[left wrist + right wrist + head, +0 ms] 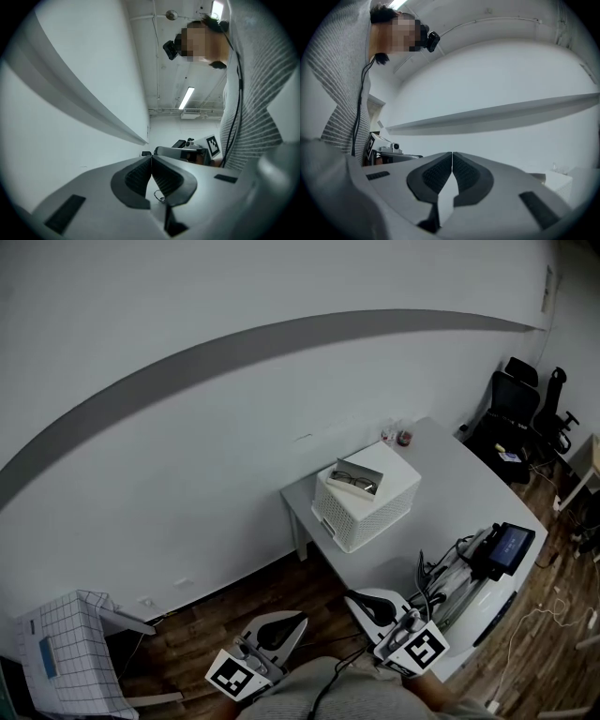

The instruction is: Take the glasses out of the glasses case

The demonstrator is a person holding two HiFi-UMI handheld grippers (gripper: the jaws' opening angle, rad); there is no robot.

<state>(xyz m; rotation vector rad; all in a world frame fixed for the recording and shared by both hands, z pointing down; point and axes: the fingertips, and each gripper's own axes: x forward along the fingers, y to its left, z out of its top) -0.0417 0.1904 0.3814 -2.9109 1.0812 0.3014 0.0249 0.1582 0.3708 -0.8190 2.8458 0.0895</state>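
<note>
An open glasses case (pixel 356 480) with dark-framed glasses (pixel 353 482) in it lies on top of a white perforated box (pixel 366 507) at the far end of the white table (pixel 459 488). Both grippers are low in the head view, well short of the box and close to the person's body. My left gripper (pixel 296 619) is shut with nothing in it, and its pads (pixel 140 174) meet in the left gripper view. My right gripper (pixel 353 600) hangs over the table's near corner, also shut and empty, with its pads (pixel 440 173) pressed together.
Two small jars (pixel 397 435) stand at the table's far edge. A screen on a stand (pixel 511 547) and a tangle of cables (pixel 450 579) occupy the table's right side. Black office chairs (pixel 520 404) are behind. A checked-cloth stand (pixel 66 652) sits on the floor at left.
</note>
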